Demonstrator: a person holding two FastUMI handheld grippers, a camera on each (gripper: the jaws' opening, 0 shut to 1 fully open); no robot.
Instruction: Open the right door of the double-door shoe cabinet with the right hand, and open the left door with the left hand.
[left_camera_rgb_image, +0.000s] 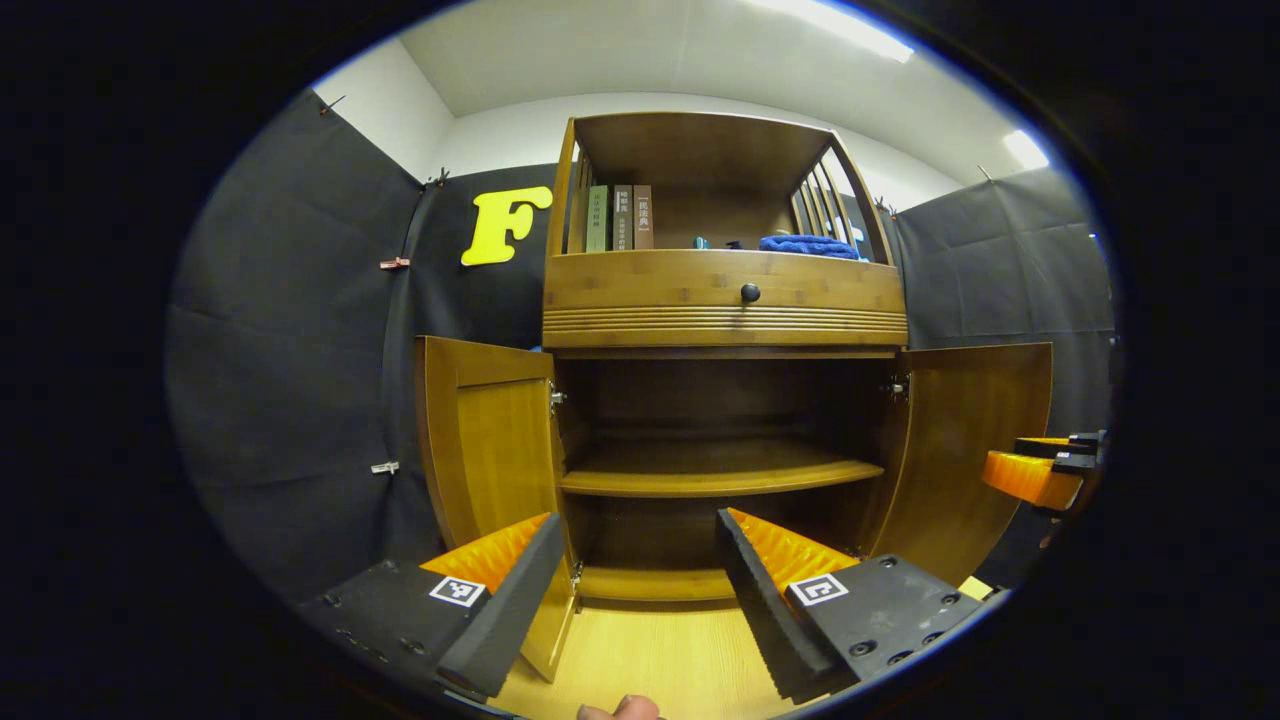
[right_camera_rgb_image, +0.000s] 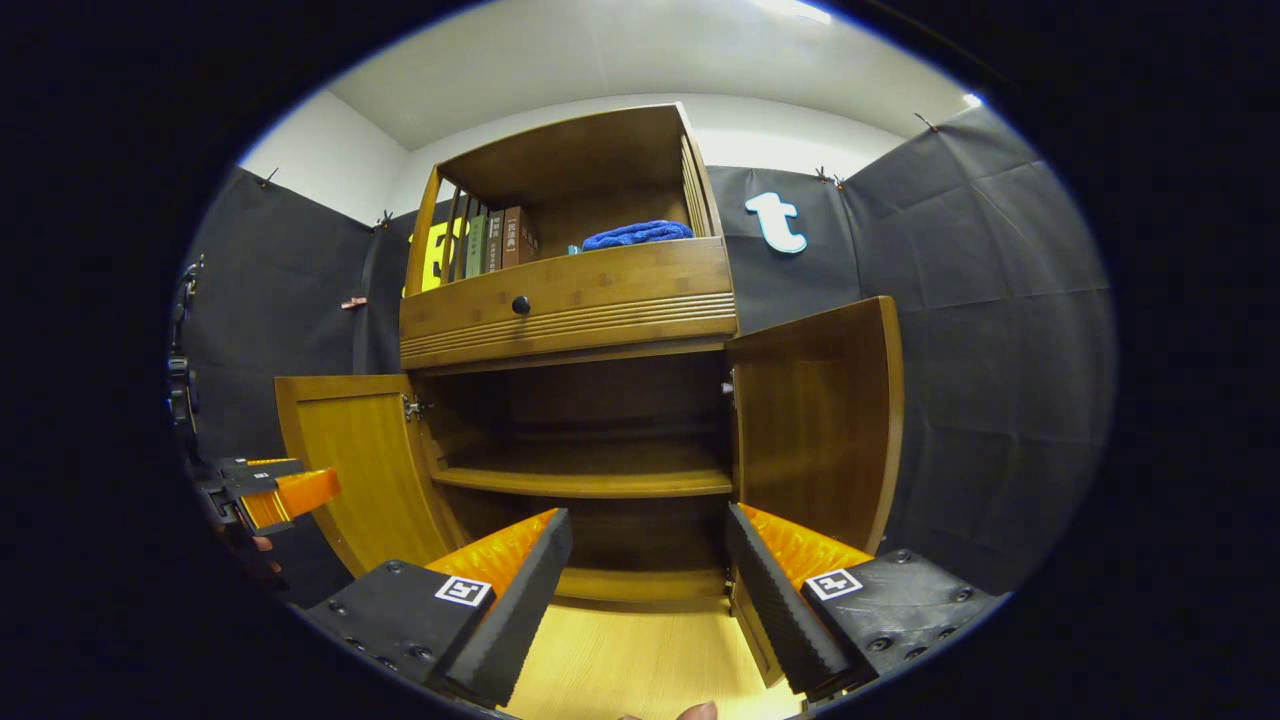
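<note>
- Left gripper (left_camera_rgb_image: 640, 580): fingers spread wide, empty; left door (left_camera_rgb_image: 490, 450) stands open just beyond its left finger.
- Right gripper (right_camera_rgb_image: 650, 580): fingers wide, empty; right door (right_camera_rgb_image: 820, 420) open beyond its right finger.

Drawer (left_camera_rgb_image: 725, 295) above open cabinet (left_camera_rgb_image: 715, 470); books (left_camera_rgb_image: 620, 217) left, towel (left_camera_rgb_image: 808, 245) right on top.

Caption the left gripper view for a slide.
Both cabinet doors, left door and right door, stand open; the open left gripper faces the bare shelf.

Each tool (left_camera_rgb_image: 640, 575) carries ribbed finger pads (left_camera_rgb_image: 775, 548), square black-and-white markers (left_camera_rgb_image: 817, 589) and dark screwed plates (left_camera_rgb_image: 885, 610).
</note>
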